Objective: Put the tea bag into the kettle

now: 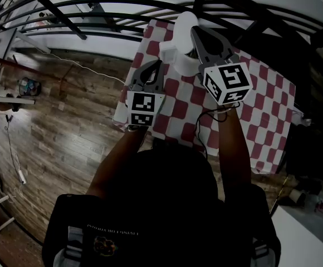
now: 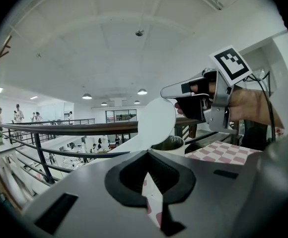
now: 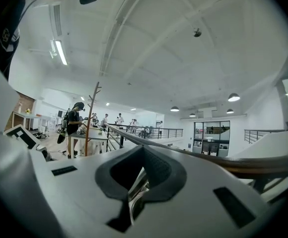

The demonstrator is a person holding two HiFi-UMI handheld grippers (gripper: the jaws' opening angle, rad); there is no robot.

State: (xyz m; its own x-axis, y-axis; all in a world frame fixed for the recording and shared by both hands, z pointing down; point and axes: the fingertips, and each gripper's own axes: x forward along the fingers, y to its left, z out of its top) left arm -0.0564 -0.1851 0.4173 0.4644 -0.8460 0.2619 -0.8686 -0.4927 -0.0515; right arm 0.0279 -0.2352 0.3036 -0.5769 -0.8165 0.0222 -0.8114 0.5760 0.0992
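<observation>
Head view: a person (image 1: 167, 204) leans over a red-and-white checked cloth (image 1: 262, 104), a gripper in each hand. A white kettle (image 1: 179, 57) stands at the cloth's far edge, close to a black railing (image 1: 94, 7). Its round lid (image 1: 185, 22) is tipped up and its mouth is uncovered. The right gripper (image 1: 199, 33) reaches in from the right, its tip at the raised lid's edge; whether it touches the lid cannot be told. The left gripper (image 1: 152, 65) hangs to the kettle's near left, apart from it, over the cloth's left edge.

Left gripper view: the jaws are closed, and a thin white sliver (image 2: 151, 197) flecked with pink shows in the slit between them. Whether it is held paper or cloth seen through the gap, the view does not settle. Beyond, the kettle's metal inside shows beside the raised lid, with the right gripper above it to the right.

Right gripper view: the jaws are drawn together, with a thin, shiny, silvery strip (image 3: 135, 192) in the slit between them. The tea bag cannot be picked out for certain in any view.
</observation>
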